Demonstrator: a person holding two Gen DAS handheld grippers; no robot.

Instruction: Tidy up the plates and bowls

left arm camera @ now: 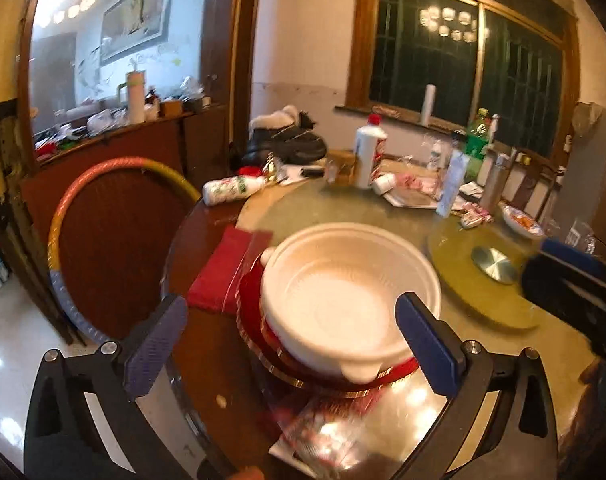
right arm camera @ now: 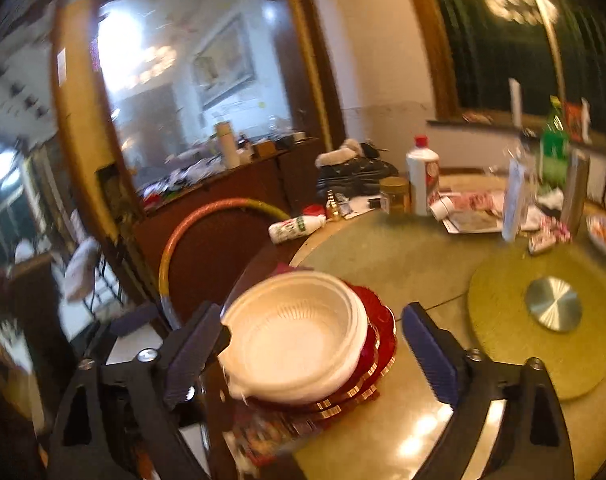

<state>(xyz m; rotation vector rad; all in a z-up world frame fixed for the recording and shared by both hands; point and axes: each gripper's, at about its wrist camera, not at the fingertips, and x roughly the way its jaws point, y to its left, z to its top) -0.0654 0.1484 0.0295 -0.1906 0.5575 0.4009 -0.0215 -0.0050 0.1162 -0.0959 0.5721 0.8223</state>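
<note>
while both of my tools stand with jaws spread wide and nothing clamped, i list the scene around one landmark, the stack of white bowls (left arm camera: 349, 296) near the table's edge. item one: white bowls, nested, empty, rims with small tabs; they sit on top of the red plates (left arm camera: 255, 320), which are stacked, gold-edged and scalloped, and jut out from under the bowls on the side toward the table's rim. item two: left gripper (left arm camera: 291, 340), jaws apart, blue pads either side of the bowls' near rim; i cannot tell whether the right-hand pad touches the rim, and nothing is pinched. item three: right gripper (right arm camera: 315, 352), jaws apart, straddling the same stack, its left pad just beside the bowls' rim; from the left wrist view it shows as a dark, blurred shape beyond the bowls to the right (left arm camera: 571, 276). item four: round table (left arm camera: 383, 212), glossy, carrying the stack. item five: green turntable (right arm camera: 499, 312) with a metal hub, beside the bowls toward the table's middle. item six: red cloth (left arm camera: 227, 268), flat, just beside the plates on the rim side. item seven: white bottle with red cap (left arm camera: 370, 152), upright, well beyond the bowls. item eight: green bottle (right arm camera: 554, 148), upright, farther off still. item nine: hoop (left arm camera: 103, 208), multicoloured, leaning off the table beyond the cloth.
</note>
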